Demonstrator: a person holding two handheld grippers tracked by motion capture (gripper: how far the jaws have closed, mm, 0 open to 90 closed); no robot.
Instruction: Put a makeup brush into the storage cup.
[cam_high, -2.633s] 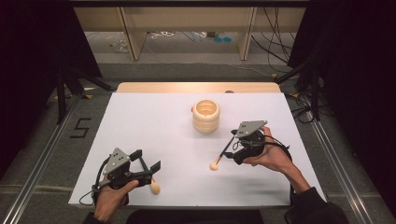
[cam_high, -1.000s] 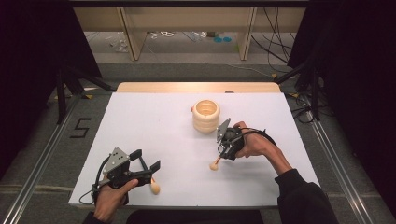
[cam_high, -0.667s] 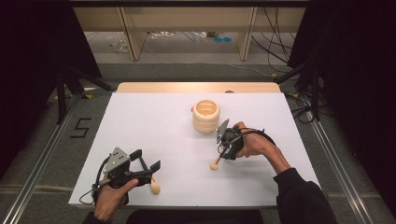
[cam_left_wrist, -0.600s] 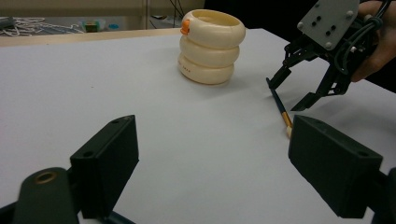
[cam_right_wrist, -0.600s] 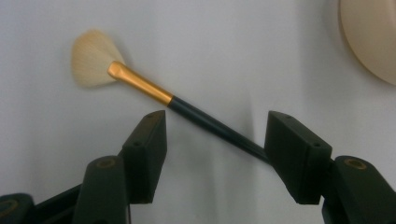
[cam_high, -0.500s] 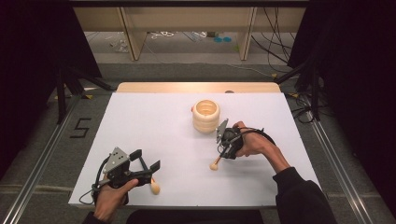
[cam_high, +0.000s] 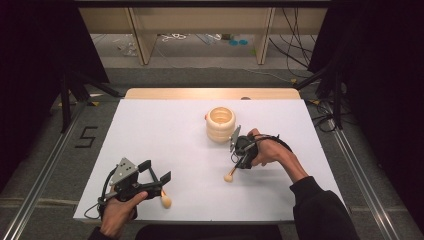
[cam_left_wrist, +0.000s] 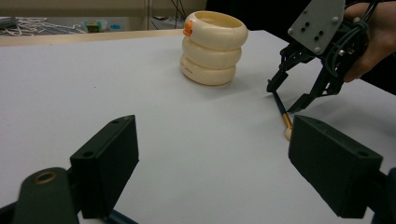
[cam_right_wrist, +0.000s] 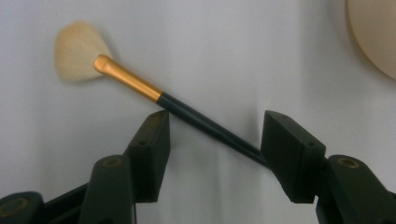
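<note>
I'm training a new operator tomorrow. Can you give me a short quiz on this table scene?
1. True or false: the brush by the right tool lies flat on the table.
2. The cream pot is: A, covered with a lid; B, upright with its top open; C, tipped on its side.
3. What part of the brush lies between the right tool's jaws?

Key
1. True.
2. B.
3. Its dark handle. The jaws have just been closing and stand on either side of it, not yet clamped.
</note>
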